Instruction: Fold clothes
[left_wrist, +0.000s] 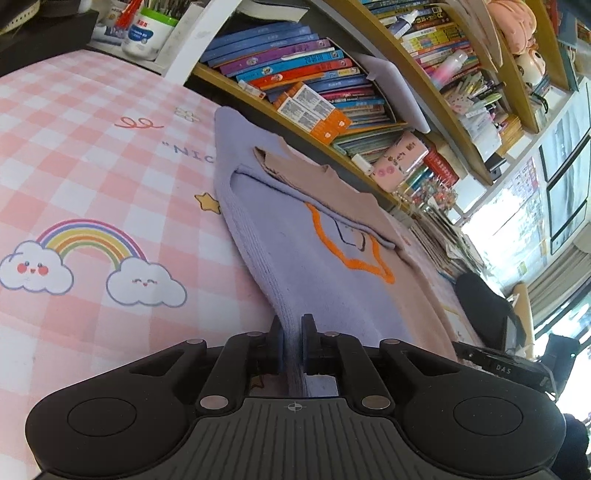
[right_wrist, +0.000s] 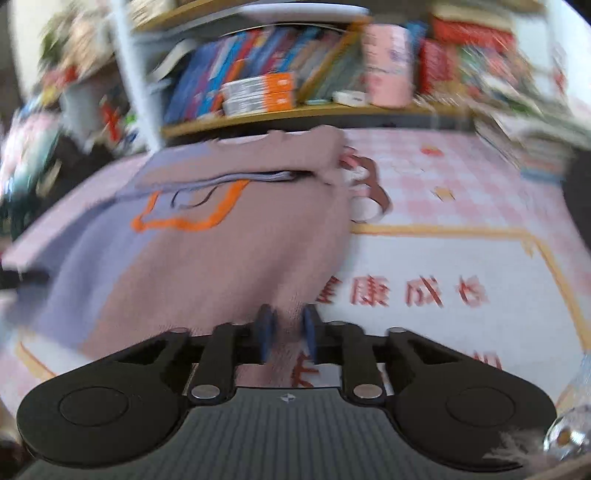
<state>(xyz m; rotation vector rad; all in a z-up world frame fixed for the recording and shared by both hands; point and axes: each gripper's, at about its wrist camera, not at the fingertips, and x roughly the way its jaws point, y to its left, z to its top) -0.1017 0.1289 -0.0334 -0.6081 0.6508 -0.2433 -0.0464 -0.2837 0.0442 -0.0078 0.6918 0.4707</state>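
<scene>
We count one garment: a knitted sweater in lavender and dusty pink with an orange outline stitched on it (left_wrist: 295, 240), lying on one pink-and-white checked cloth printed with a rainbow and two smiling clouds (left_wrist: 92, 177). Behind it runs one wooden bookshelf packed with coloured books (left_wrist: 306, 70).

We hold two grippers. From the left wrist view, the left gripper (left_wrist: 291, 339) has its two black fingers drawn close together, clamped on the ribbed lavender edge of the sweater, which rises from the cloth straight into the narrow gap between the pads.

The right wrist view is blurred. There the right gripper (right_wrist: 286, 328) has its two blue-padded fingers (right_wrist: 266, 325) nearly as close, with the pink edge of the sweater (right_wrist: 229, 266) pinched between them. The garment spreads away from the grip across the checked cloth (right_wrist: 461, 184), its far part folded over near the shelf.
</scene>
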